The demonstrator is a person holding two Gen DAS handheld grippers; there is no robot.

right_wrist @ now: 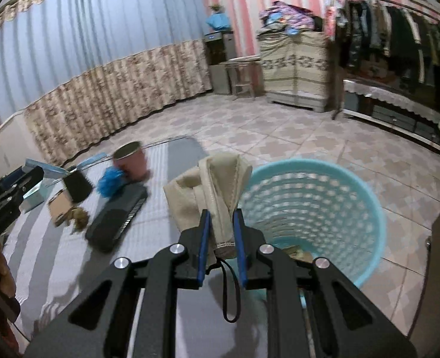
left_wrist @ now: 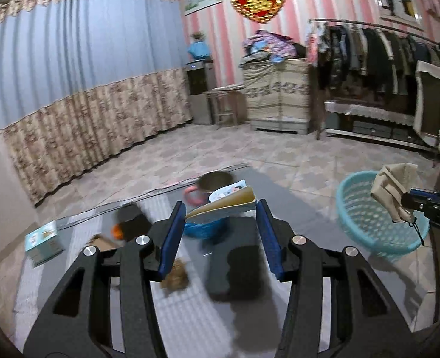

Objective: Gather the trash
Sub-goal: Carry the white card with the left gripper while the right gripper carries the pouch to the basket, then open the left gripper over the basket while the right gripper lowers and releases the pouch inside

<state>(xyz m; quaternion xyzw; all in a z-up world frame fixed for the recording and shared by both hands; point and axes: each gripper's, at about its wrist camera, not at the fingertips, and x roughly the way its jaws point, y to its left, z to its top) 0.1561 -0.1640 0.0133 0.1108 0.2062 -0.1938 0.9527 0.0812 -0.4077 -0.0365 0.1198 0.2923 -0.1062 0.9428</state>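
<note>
Pink-striped walls and blue curtains ring a tiled floor, where a striped table stands beside a teal basket. Right gripper pinches a beige pouch just beside the basket's rim. Left gripper is spread wide above a booklet, pink cup and black case.

Left hand-held gripper gapes; beige cloth over basket.

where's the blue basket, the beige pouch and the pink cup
blue basket (right_wrist: 366, 208): right wrist view, far right rim
beige pouch (right_wrist: 211, 176): right wrist view, upper fabric above the right gripper (right_wrist: 221, 229), whose jaws are shut on it
pink cup (right_wrist: 133, 164): right wrist view, side wall
</note>
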